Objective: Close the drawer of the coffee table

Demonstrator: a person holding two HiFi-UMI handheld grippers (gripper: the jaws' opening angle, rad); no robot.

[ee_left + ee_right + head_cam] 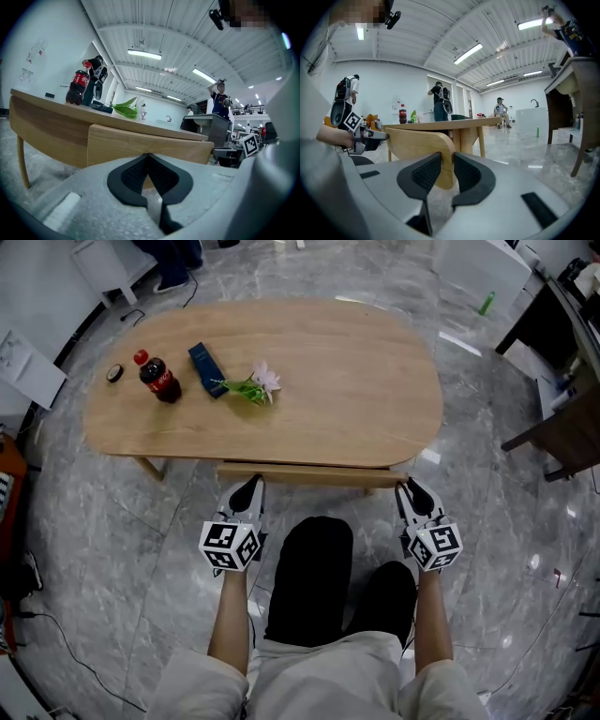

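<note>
Coffee-table drawer (309, 475) ajar | left gripper (249, 486) clenched, empty, at its left end | right gripper (409, 487) parted, grasping nothing, at its right end | risk: uneven push skews and jams it

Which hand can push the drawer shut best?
Probably left: the left gripper, fingers shut, faces the flat drawer front; the right gripper sits open at its end.
</note>
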